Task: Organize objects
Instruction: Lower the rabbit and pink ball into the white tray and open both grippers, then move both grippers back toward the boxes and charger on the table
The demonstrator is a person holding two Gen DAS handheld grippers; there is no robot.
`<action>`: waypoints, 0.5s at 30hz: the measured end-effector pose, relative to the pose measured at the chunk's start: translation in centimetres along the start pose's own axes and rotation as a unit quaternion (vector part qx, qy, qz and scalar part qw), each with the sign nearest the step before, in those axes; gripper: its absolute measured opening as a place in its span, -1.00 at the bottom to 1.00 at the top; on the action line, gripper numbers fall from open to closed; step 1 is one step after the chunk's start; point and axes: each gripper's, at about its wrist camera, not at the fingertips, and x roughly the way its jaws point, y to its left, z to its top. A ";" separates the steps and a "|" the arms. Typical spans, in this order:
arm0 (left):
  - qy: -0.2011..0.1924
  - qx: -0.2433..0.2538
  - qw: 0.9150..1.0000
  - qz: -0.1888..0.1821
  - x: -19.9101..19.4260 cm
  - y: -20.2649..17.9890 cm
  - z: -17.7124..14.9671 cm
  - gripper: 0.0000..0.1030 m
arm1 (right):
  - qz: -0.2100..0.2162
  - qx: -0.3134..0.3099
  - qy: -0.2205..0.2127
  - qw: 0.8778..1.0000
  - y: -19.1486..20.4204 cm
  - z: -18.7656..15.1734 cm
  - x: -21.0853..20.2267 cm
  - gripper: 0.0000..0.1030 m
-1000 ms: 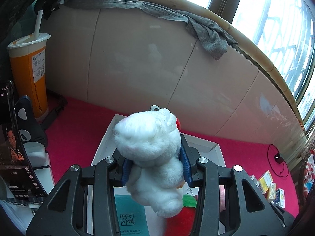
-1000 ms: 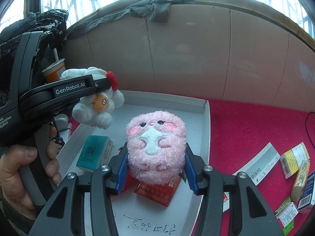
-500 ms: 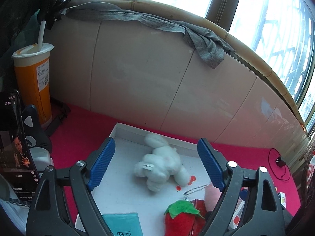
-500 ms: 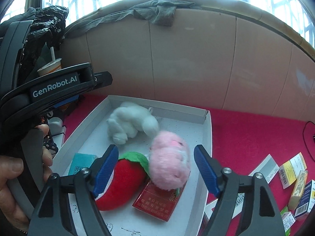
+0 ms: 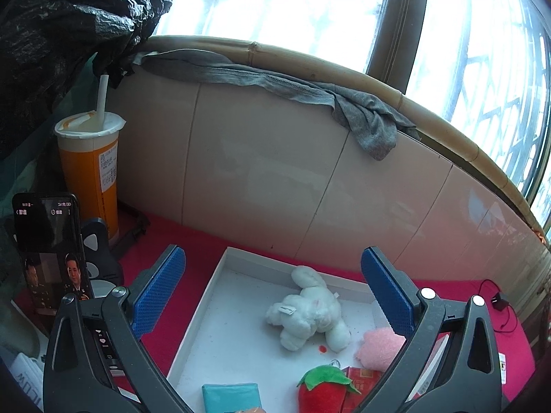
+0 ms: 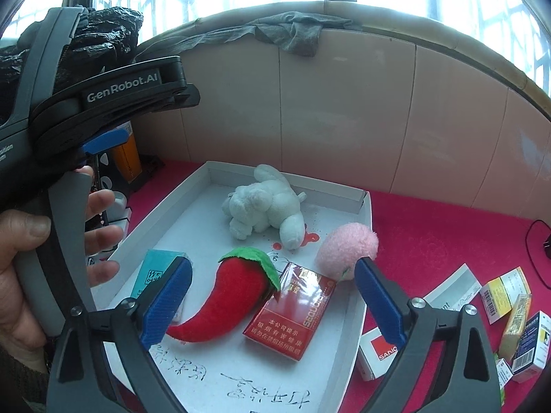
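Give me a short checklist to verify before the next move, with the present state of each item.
1. Left gripper open and holding nothing: ok.
2. Right gripper open and holding nothing: ok.
3. White plush rabbit lying inside the shallow white cardboard tray: ok.
4. Round pink plush toy fully inside the tray: not ok, it rests on the right rim.
5. Small cartons on the red cloth put away: not ok.
6. Red plush chili pepper clear of the red cigarette pack: not ok, they touch.

i see a fluffy white plush rabbit (image 6: 265, 203), a glossy red cigarette pack (image 6: 292, 313), a matt white cardboard tray (image 6: 193, 213).
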 end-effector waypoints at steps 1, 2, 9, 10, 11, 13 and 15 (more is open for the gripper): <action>-0.001 0.003 1.000 -0.002 -0.1 -0.2 0.0 0.99 | -0.001 -0.002 -0.004 1.000 0.0 -0.2 -0.5 0.92; -0.002 0.006 1.000 -0.005 -0.3 -0.4 0.1 0.99 | -0.001 -0.005 -0.008 1.000 0.0 -0.5 -1.0 1.00; -0.007 0.025 1.000 -0.017 -1.3 -2.0 0.2 0.99 | -0.011 -0.016 -0.044 0.999 -1.5 -2.2 -4.6 1.00; -0.009 0.026 0.999 -0.019 -1.5 -2.2 0.2 0.99 | -0.010 -0.010 -0.045 0.999 -1.9 -2.4 -4.9 1.00; -0.012 0.027 0.999 -0.021 -1.8 -2.3 0.3 0.99 | -0.011 -0.003 -0.045 0.999 -2.4 -2.5 -5.3 1.00; -0.017 0.027 0.999 -0.029 -2.4 -2.8 0.5 0.99 | -0.016 0.008 -0.045 0.999 -3.2 -2.8 -5.9 1.00; -0.014 0.020 0.998 -0.051 -3.1 -3.3 0.7 0.99 | -0.024 0.016 -0.046 0.999 -4.0 -3.1 -6.7 1.00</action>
